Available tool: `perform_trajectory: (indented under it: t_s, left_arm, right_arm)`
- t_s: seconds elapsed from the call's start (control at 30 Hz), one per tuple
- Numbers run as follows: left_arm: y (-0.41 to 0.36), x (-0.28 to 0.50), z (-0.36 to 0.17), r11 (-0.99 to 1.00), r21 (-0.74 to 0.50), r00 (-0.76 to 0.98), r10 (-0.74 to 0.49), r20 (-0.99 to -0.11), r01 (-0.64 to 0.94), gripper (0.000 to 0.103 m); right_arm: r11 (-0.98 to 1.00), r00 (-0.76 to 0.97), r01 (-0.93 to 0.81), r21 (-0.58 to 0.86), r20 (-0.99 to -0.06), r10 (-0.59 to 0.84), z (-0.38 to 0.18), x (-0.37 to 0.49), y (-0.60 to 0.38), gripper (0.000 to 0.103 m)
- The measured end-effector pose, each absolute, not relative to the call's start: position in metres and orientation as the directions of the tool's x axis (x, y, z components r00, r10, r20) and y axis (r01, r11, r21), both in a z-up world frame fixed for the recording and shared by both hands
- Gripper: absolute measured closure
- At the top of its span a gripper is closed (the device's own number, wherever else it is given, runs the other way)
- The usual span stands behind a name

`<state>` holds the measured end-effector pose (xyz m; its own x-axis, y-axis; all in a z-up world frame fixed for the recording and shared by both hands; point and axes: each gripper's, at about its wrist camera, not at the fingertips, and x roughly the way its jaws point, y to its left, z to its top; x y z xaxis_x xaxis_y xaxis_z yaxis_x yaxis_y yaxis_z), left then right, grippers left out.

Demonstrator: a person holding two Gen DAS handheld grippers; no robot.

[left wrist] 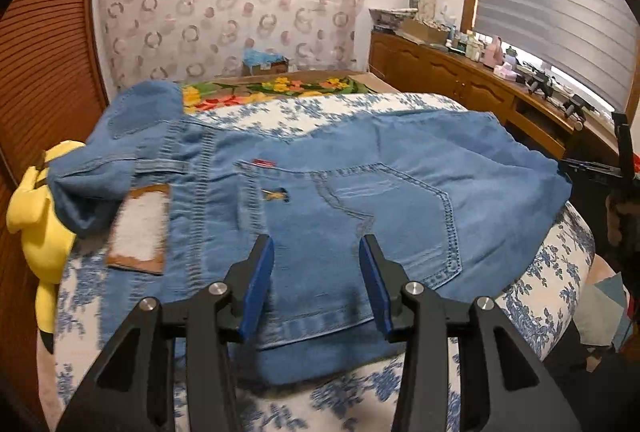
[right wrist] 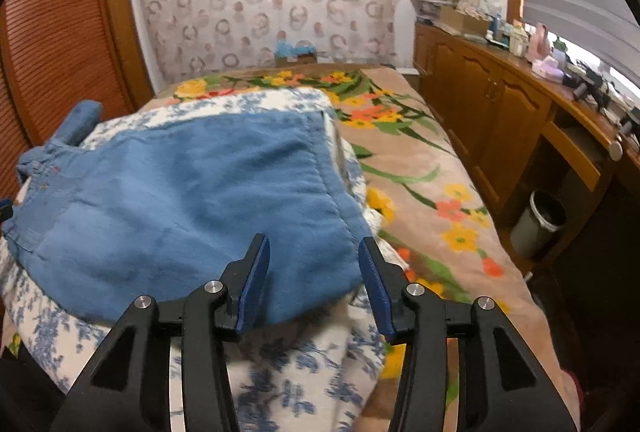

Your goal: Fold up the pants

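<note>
Light-blue denim pants (left wrist: 320, 191) lie folded on the blue-flowered white quilt (left wrist: 552, 272), right ahead of my spread, empty left gripper (left wrist: 316, 252), whose view alone shows the back pocket, waistband patch and a yellow plush toy (left wrist: 36, 207) far left. My right gripper (right wrist: 314, 252), also spread and empty, sees only plain leg fabric, plus a grey waste bin (right wrist: 538, 224) off right.

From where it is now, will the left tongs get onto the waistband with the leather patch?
Probably yes: the left tongs are open above the jeans, with nothing between them and the leather patch.
</note>
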<state>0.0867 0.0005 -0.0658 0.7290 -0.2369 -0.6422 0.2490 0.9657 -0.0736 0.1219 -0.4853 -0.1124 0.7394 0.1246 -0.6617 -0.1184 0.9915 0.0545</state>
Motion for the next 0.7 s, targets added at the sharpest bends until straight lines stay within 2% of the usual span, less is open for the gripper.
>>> perform_trajectory:
  t_s: [0.23, 0.37, 0.43, 0.57, 0.7]
  left_arm:
    - [-0.015, 0.097, -0.083, 0.958, -0.092, 0.681, -0.258, -0.686, 0.27, 0.06]
    - [-0.025, 0.1, -0.092, 0.96, -0.036, 0.671, -0.22, -0.709, 0.277, 0.06]
    - [-0.029, 0.099, -0.094, 0.96, -0.016, 0.673, -0.207, -0.71, 0.278, 0.06]
    - [-0.028, 0.098, -0.096, 0.961, -0.023, 0.668, -0.209, -0.714, 0.276, 0.058]
    - [-0.023, 0.099, -0.097, 0.956, -0.066, 0.659, -0.247, -0.711, 0.287, 0.056]
  right_arm:
    - [0.986, 0.706, -0.111, 0.121, -0.689, 0.164, -0.127, 0.127, -0.496, 0.055]
    - [0.983, 0.693, -0.121, 0.139, -0.697, 0.183, -0.132, 0.127, -0.495, 0.055]
    - [0.982, 0.695, -0.126, 0.141, -0.693, 0.189, -0.131, 0.126, -0.493, 0.062]
    - [0.979, 0.701, -0.156, 0.13, -0.684, 0.202, -0.125, 0.123, -0.486, 0.089]
    - [0.981, 0.729, -0.172, 0.094, -0.657, 0.19, -0.113, 0.116, -0.478, 0.097]
